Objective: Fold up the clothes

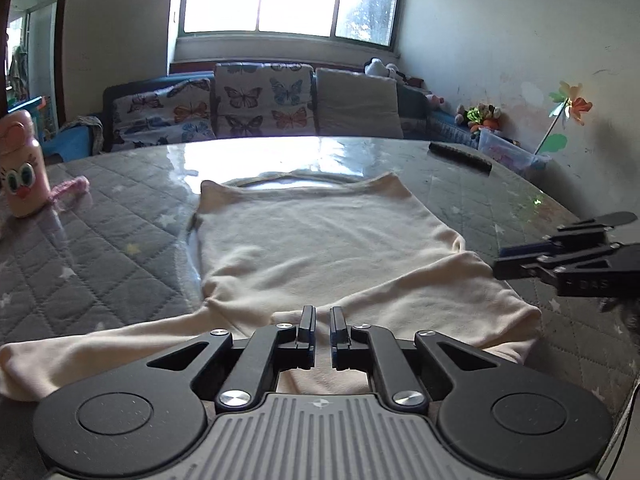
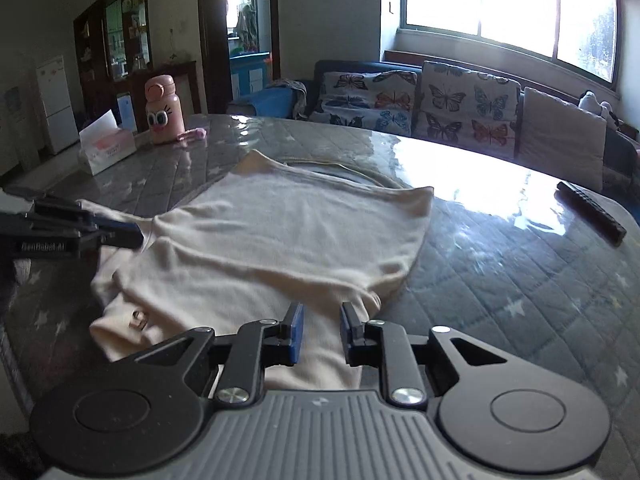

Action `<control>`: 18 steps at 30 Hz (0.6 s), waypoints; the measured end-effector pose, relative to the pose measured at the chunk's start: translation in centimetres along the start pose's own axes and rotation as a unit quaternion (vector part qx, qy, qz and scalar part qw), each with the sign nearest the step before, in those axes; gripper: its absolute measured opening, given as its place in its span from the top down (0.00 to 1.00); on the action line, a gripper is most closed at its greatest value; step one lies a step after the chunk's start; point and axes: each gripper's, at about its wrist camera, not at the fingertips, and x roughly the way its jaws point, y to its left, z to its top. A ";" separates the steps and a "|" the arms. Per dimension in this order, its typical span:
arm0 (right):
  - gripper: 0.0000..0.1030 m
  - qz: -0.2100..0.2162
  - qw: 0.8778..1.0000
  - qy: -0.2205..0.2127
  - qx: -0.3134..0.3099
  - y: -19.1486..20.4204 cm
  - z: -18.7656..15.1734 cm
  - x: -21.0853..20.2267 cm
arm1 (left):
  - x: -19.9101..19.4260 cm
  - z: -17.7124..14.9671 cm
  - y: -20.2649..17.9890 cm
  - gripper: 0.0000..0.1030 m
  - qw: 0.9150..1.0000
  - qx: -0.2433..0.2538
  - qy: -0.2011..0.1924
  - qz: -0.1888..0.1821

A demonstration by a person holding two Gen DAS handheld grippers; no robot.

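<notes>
We count, on the table (image 2: 500,280): one cream garment (image 2: 280,248); one pink bottle (image 2: 163,110) at its far left; one tissue box (image 2: 106,146) beside the bottle; one dark remote (image 2: 592,212) at its far right. Over the table: two grippers, left (image 1: 322,320) and right (image 2: 322,316). Behind the table: one sofa (image 1: 412,100) bearing three cushions, two of them butterfly-printed.
</notes>
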 end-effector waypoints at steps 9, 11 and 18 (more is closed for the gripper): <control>0.76 -0.001 1.000 0.007 0.021 -0.6 -0.4 4.4 | 2.4 -0.7 0.9 0.90 1.000 -0.007 0.019 0.007; 0.74 -0.004 1.000 0.006 0.014 -0.4 -0.3 4.3 | 2.0 -0.6 1.1 0.86 1.000 -0.010 0.014 0.007; 0.63 0.007 1.000 -0.002 -0.019 1.9 0.0 3.7 | 0.5 -1.0 2.1 0.70 0.999 -0.022 0.004 0.026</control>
